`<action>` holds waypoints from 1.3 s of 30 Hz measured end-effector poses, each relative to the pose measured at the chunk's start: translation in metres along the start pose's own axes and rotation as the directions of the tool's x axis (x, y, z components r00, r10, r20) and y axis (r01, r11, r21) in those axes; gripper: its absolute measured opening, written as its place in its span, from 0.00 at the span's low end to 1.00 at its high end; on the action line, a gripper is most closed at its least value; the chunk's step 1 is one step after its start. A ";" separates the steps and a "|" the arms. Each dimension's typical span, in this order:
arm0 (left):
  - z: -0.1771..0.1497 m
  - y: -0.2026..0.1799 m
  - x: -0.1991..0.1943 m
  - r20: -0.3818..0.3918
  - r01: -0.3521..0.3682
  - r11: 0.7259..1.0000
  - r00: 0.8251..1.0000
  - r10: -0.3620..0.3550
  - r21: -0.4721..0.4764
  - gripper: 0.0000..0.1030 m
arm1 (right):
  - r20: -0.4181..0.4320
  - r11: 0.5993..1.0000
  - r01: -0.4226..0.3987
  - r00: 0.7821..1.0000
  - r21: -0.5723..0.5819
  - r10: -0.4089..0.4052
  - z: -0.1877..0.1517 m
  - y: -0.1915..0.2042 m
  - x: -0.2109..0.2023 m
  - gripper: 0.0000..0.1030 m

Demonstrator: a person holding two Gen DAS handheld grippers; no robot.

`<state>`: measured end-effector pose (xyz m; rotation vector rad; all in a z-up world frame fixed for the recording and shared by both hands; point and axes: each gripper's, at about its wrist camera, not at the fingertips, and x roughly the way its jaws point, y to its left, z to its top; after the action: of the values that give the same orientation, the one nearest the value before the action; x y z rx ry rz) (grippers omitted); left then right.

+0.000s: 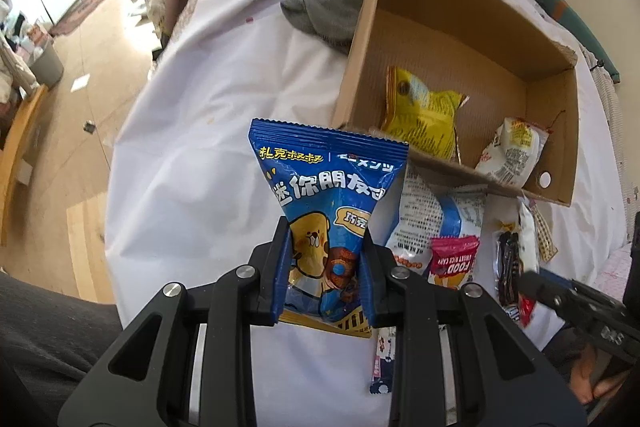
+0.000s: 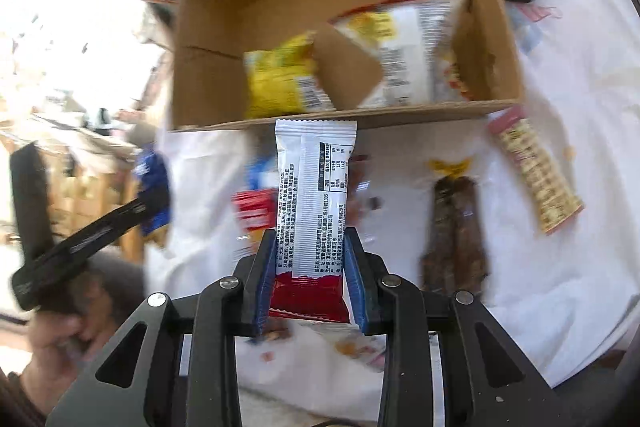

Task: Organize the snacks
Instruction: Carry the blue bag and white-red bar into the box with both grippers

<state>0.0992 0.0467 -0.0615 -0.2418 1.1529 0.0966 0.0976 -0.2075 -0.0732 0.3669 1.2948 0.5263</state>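
Note:
My left gripper is shut on a blue snack bag with a cartoon and holds it above the white sheet, just short of the cardboard box. My right gripper is shut on a white and red snack bar and holds it upright in front of the box's near wall. The box holds a yellow bag and a white packet. Loose snacks lie before the box: a pink packet, a dark brown bar and a yellow-patterned packet.
A grey cloth lies beside the box's far left corner. The white sheet covers a bed that drops off to a wooden floor at the left. The left gripper's black body shows in the right wrist view.

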 end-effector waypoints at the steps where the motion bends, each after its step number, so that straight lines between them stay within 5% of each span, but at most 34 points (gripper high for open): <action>1: 0.000 0.000 -0.003 0.016 -0.008 1.000 1.000 0.008 0.003 0.24 | 0.005 1.000 -0.014 1.000 -0.014 0.014 0.001 0.003 0.001 0.32; 9: 0.023 0.009 -0.039 0.173 -0.047 0.998 0.984 0.053 -0.040 0.24 | 0.142 0.988 -0.116 0.981 -0.100 0.130 0.030 0.026 -0.027 0.32; 16: 0.066 -0.011 -0.059 0.217 0.047 0.999 0.975 -0.047 0.008 0.24 | 0.300 0.992 -0.082 0.948 -0.096 0.107 0.063 0.031 -0.049 0.32; 27: 0.100 -0.070 -0.035 0.242 0.047 0.983 0.966 -0.090 0.179 0.24 | 0.322 0.997 0.009 0.947 -0.081 0.018 0.096 0.012 -0.042 0.33; 34: 0.096 -0.069 0.006 0.173 0.080 0.985 0.979 -0.107 0.156 0.24 | 0.299 0.999 0.020 0.954 -0.036 -0.008 0.098 -0.006 -0.018 0.33; 39: 0.099 -0.078 0.007 0.196 0.072 0.979 0.974 -0.111 0.192 0.24 | 0.280 1.000 0.027 0.960 -0.015 -0.022 0.103 -0.012 -0.008 0.33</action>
<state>0.2062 -0.0051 -0.0190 -0.1175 0.9355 -0.0659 0.1977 -0.2189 -0.0482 0.3950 1.0184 0.4473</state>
